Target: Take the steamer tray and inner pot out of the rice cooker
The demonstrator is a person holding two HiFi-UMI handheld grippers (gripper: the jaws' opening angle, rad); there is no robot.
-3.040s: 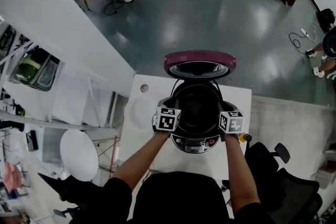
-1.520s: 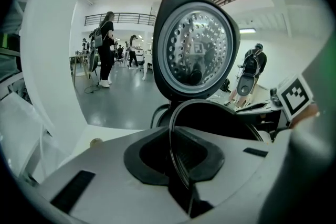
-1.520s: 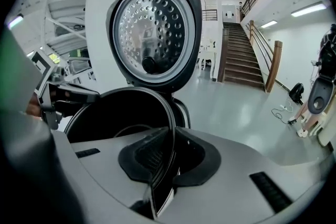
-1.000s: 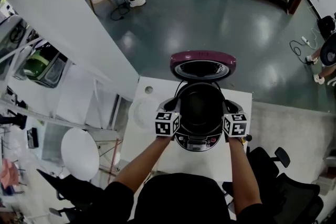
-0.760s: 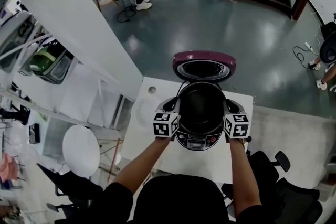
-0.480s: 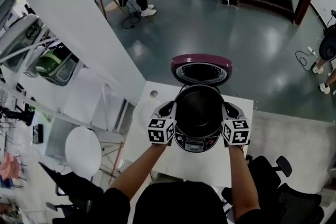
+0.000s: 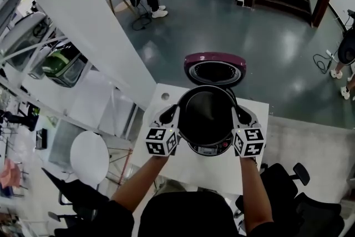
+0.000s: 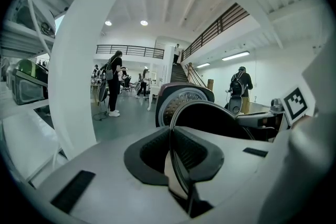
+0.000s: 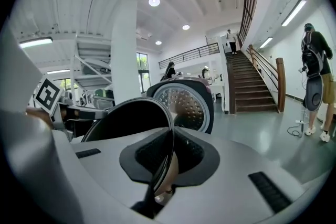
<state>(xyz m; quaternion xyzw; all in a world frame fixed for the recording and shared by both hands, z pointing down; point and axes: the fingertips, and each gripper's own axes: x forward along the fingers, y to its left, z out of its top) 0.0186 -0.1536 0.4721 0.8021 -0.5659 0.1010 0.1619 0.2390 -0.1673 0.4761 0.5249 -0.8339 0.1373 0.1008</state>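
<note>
Inner pot (image 7: 207, 114), opposite rim edges clamped inside left gripper (image 7: 173, 113), right gripper (image 7: 239, 114)

Inner pot (image 7: 208, 115): black, thin pale rim. Cooker lid (image 7: 215, 58): maroon shell, silver dimpled inner plate (dimples plainest in the gripper views). Left gripper (image 7: 175, 112), right gripper (image 7: 237, 112): pale grey, black pads, black-and-white square-marker cubes. Table (image 7: 208, 166): white. Floor (image 7: 222, 19): dark grey-green.
</note>
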